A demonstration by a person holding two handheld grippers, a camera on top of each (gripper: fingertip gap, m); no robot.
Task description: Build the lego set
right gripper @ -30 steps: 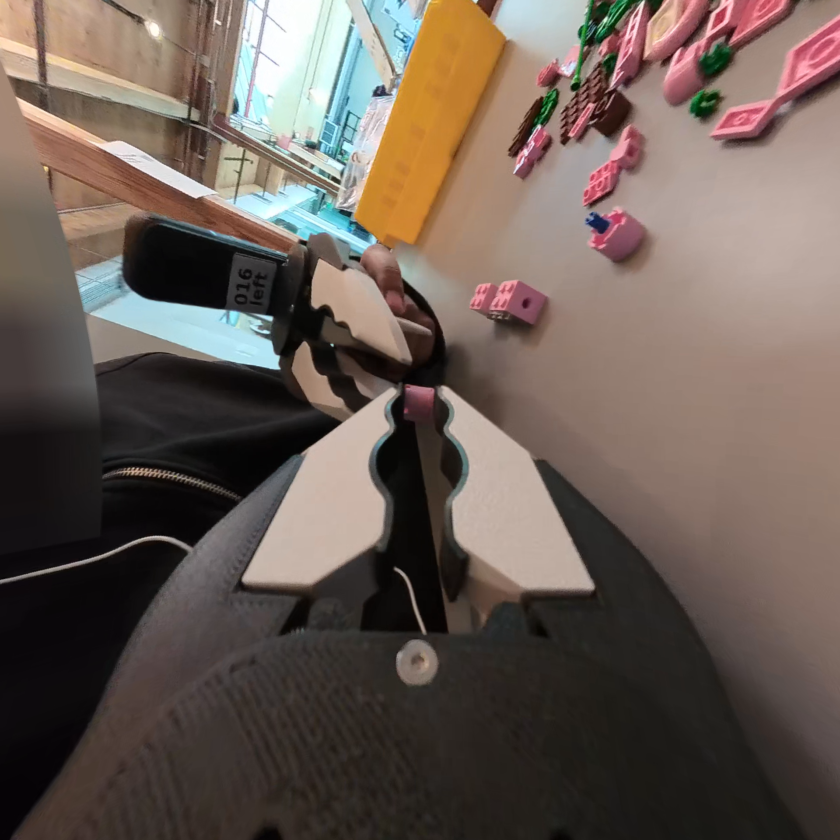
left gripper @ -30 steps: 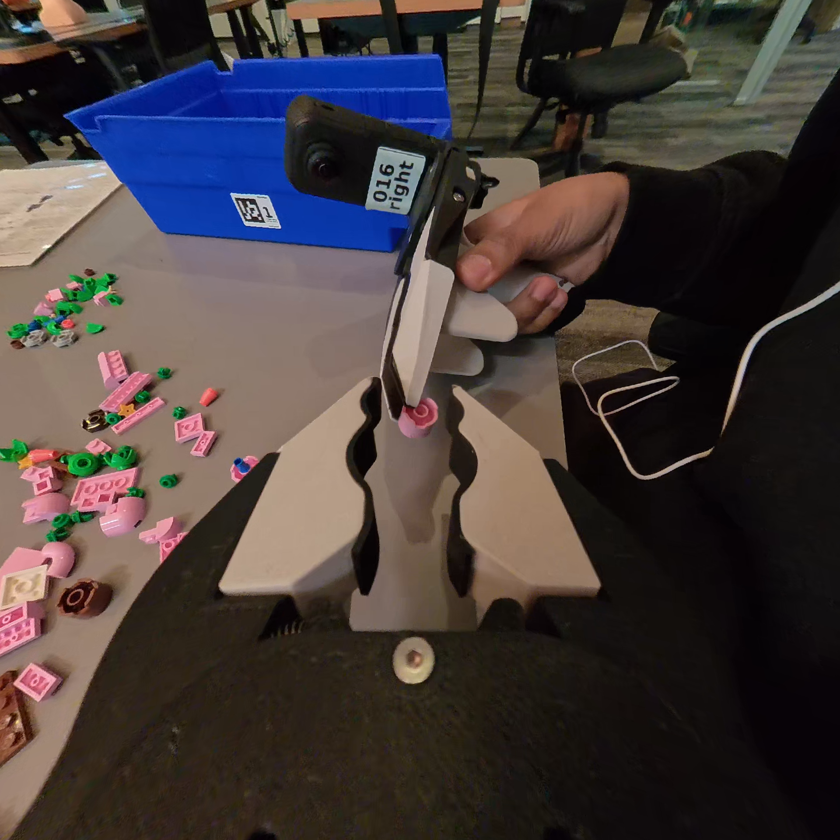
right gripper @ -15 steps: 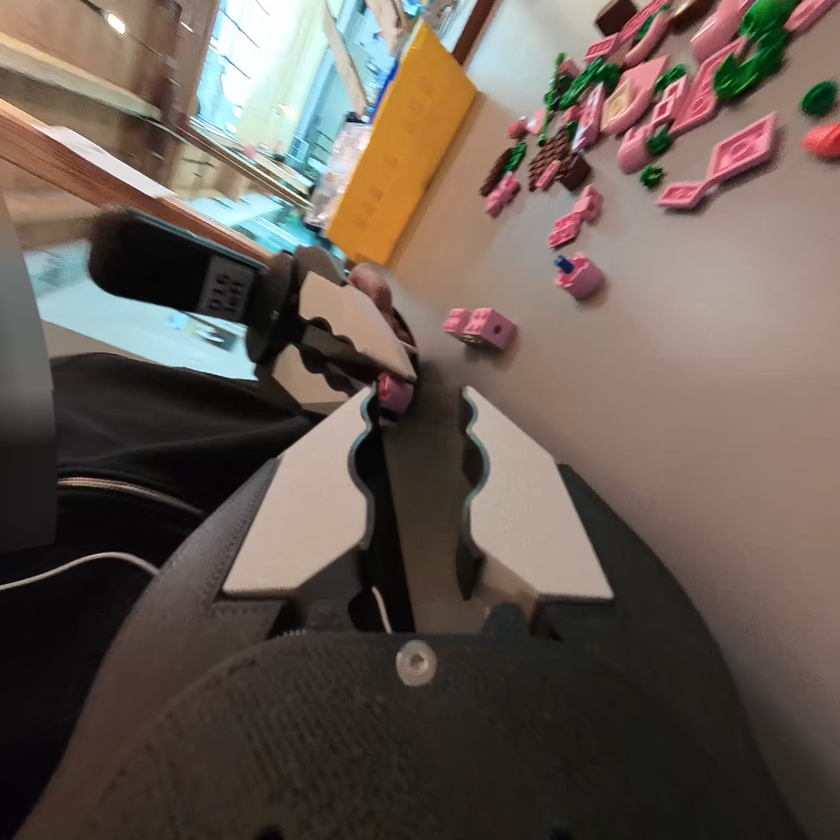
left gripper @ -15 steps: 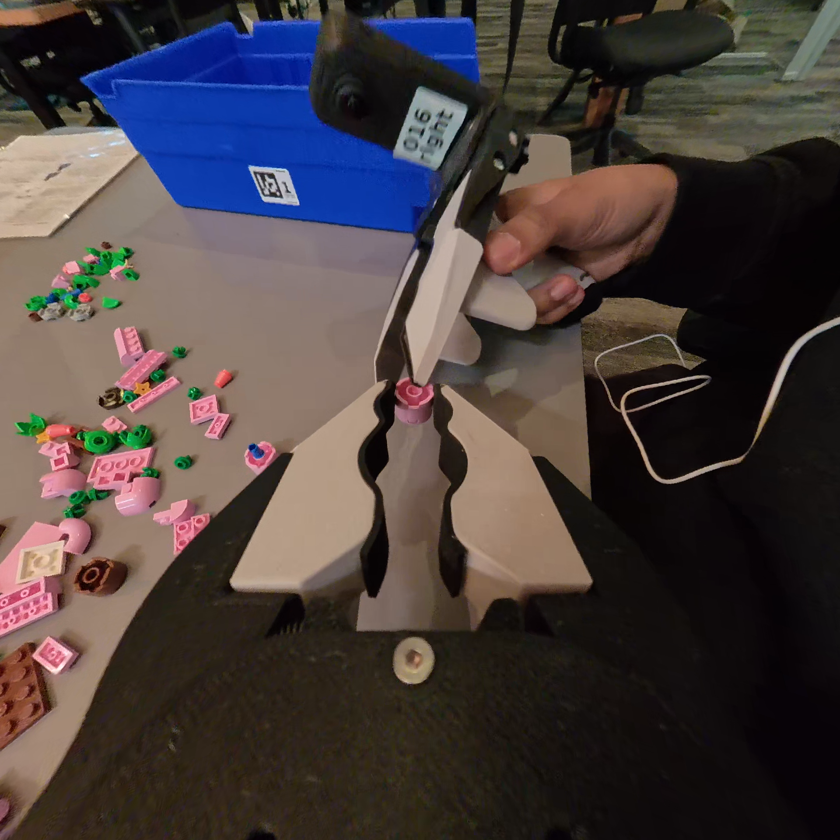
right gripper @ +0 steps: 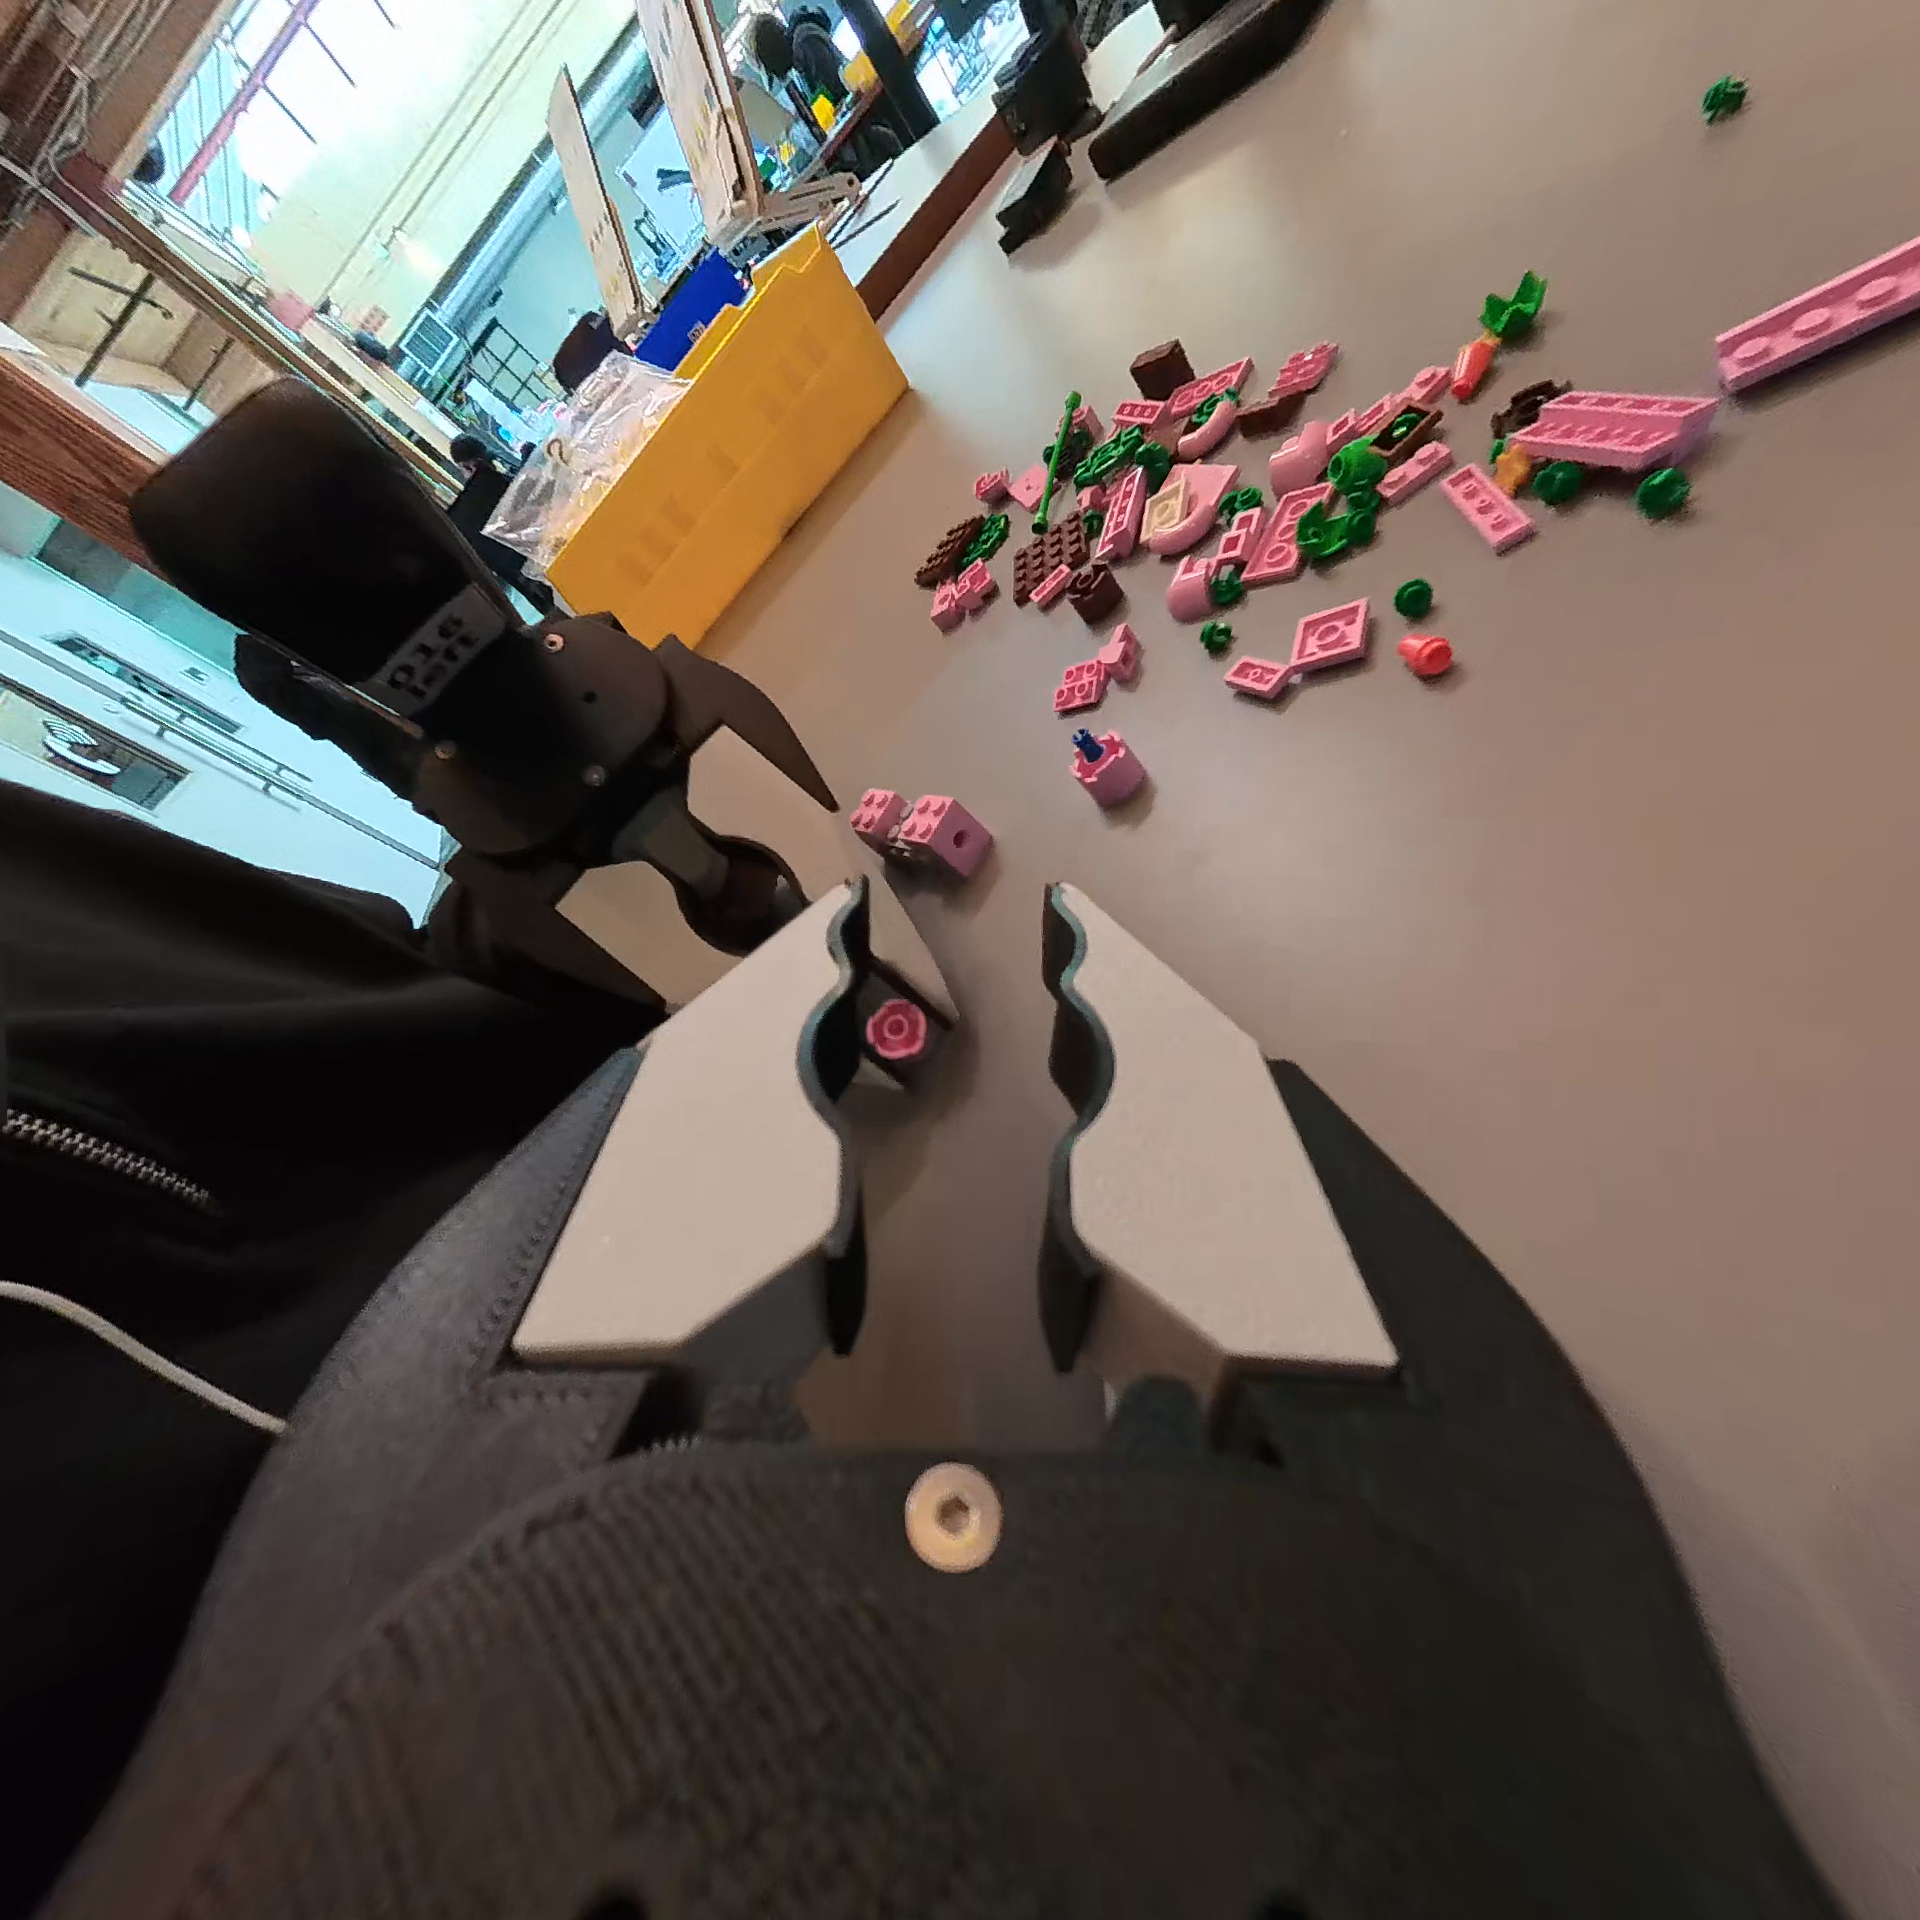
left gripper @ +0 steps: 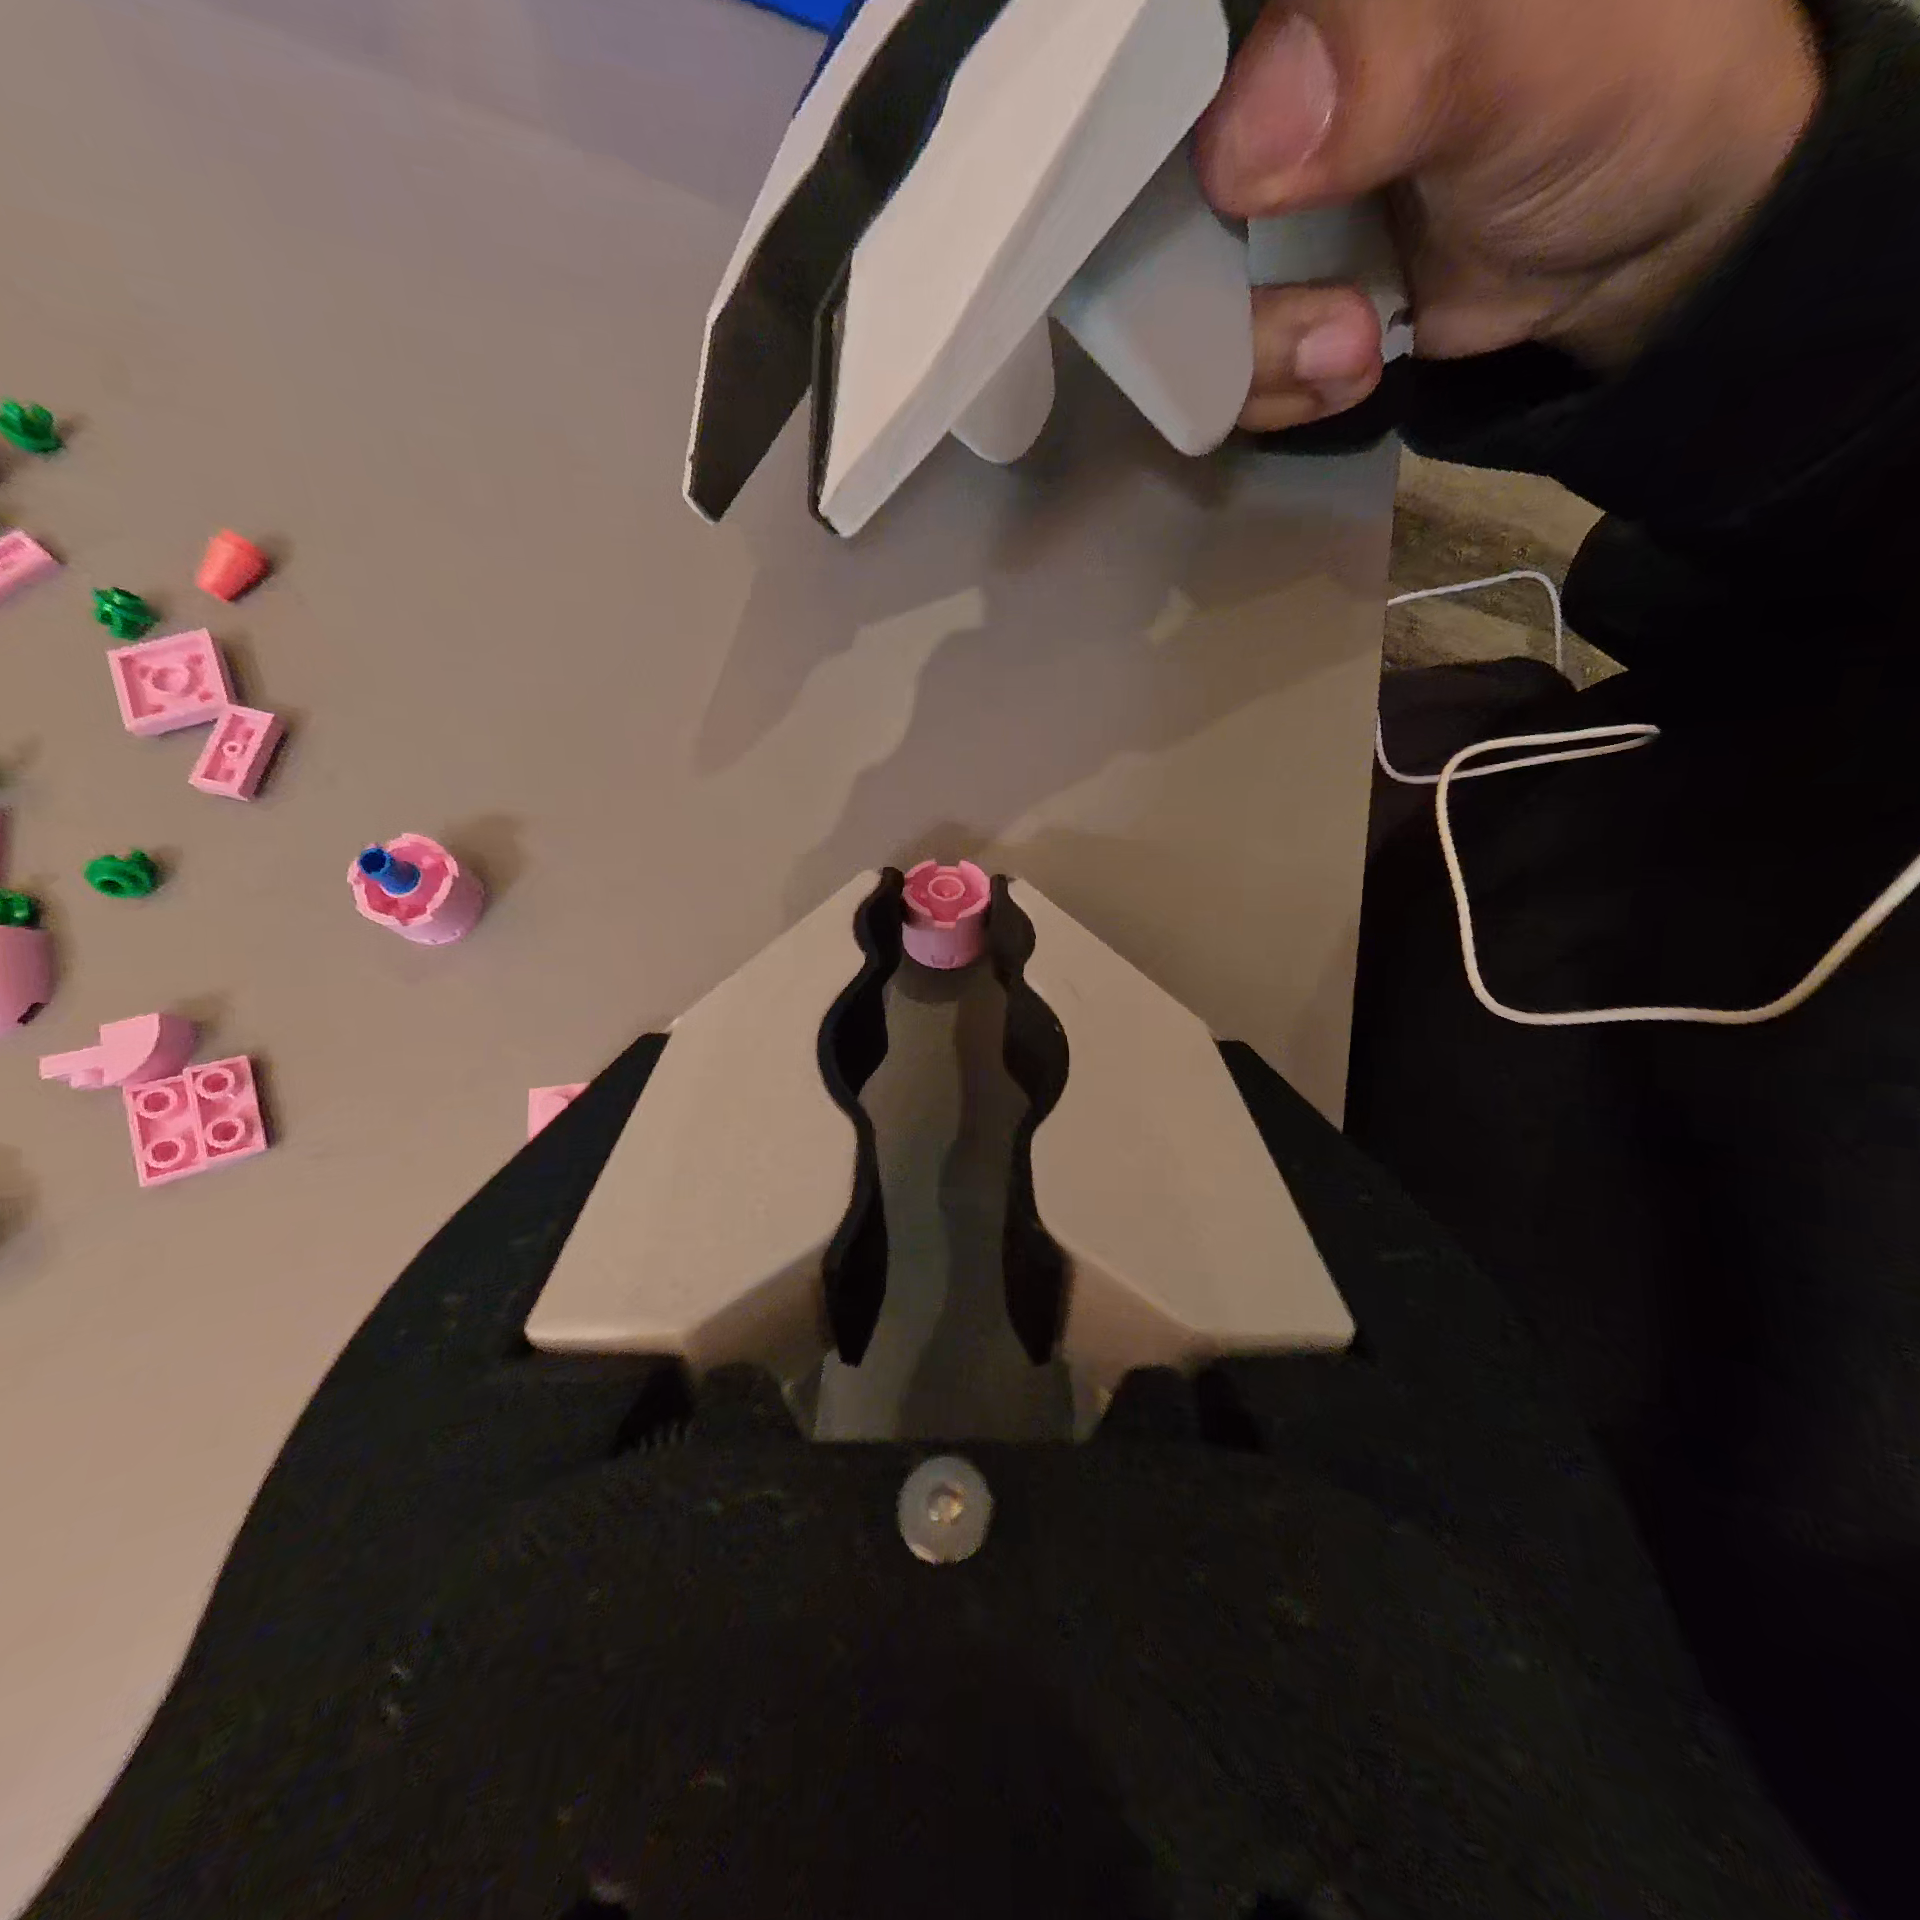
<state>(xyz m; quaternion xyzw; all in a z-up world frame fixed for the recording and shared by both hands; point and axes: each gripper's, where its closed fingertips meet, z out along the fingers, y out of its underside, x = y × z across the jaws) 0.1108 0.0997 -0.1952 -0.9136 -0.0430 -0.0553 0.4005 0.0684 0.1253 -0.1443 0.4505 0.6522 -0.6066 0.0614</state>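
My left gripper (left gripper: 943,902) is shut on a small pink round piece (left gripper: 943,914), held at its fingertips just above the grey table (left gripper: 520,312). The same piece shows in the right wrist view (right gripper: 896,1031), seen past my right gripper's left finger. My right gripper (right gripper: 956,896) is open and empty, above and beyond the left one. In the left wrist view it (left gripper: 774,514) hangs with its fingers slightly apart, held by a hand (left gripper: 1507,187).
A pink round piece with a blue pin (left gripper: 410,902) lies left of the left gripper. Two pink cube bricks (right gripper: 925,826) lie near it. Several loose pink, green and brown pieces (right gripper: 1299,488) are scattered farther off, before a yellow bin (right gripper: 748,436). The table edge (left gripper: 1361,831) is close on the right. My hands' fingertips stand some 7 cm from each other.
The right gripper let go of the pink round piece, opened and drew up and away. The left gripper closed on the piece and now holds it alone, lower over the table.
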